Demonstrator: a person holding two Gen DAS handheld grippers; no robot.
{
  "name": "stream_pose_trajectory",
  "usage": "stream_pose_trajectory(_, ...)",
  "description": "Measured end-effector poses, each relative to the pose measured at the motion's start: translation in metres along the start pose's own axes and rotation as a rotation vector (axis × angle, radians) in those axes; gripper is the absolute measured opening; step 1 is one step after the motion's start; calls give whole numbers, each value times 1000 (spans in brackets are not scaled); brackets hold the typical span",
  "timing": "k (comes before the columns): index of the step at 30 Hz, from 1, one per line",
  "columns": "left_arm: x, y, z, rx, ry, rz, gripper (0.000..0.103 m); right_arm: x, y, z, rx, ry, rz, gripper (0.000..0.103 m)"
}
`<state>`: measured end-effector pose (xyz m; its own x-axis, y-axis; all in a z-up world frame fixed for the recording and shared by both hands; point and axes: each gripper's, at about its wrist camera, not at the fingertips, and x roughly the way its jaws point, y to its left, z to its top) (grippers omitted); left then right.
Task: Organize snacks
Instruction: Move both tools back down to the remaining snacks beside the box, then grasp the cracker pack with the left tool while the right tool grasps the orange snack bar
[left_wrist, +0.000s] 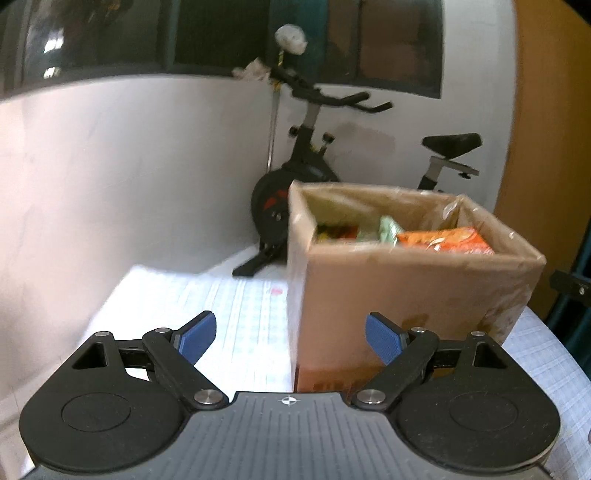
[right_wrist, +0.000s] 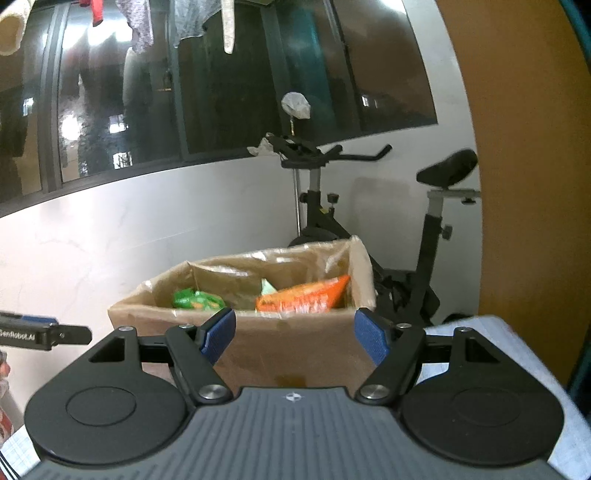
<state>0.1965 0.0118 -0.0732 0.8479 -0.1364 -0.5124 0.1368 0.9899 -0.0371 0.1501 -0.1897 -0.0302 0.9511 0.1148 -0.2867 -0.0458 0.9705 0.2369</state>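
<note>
An open cardboard box (left_wrist: 406, 291) stands on the table and holds snack packets: an orange packet (left_wrist: 448, 240), a pale green one (left_wrist: 388, 229) and a dark one at the left. My left gripper (left_wrist: 291, 338) is open and empty in front of the box's near left corner. In the right wrist view the same box (right_wrist: 258, 343) shows an orange packet (right_wrist: 304, 297) and a green packet (right_wrist: 197, 300). My right gripper (right_wrist: 295, 334) is open and empty, close before the box's front wall. The left gripper's side (right_wrist: 44, 334) shows at the far left of that view.
The box rests on a table with a pale checked cloth (left_wrist: 229, 314). Behind it stands a black exercise bike (left_wrist: 306, 177) against a white wall below dark windows. An orange-brown panel (right_wrist: 524, 184) rises on the right. Laundry hangs above the windows.
</note>
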Motion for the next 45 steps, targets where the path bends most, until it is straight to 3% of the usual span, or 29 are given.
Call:
stream_pose_trajectory(4,7,11,-23,-57,53,5,89,4,-10,-20,30,54,-18,74)
stream_pose_trajectory(18,21,7,-94,-100,197,39,89,17,-22,-88,70,256,-46,74)
stream_pose_trajectory(24,24,3,-106,-118,225,49,88,22,-17,-103,46,308,-41,74)
stream_pose_trajectory(34,27,-2,-117,-103,242,89,88,45,-39,-122,43,371,-165,74)
stream_pose_trajectory(42,27,-6,-129,-111,254,85,87,65,-40,-137,52,412,-144,73)
stream_pose_trajectory(45,28,-8,-131,-97,257,92,87,67,-40,-141,13,408,-146,66)
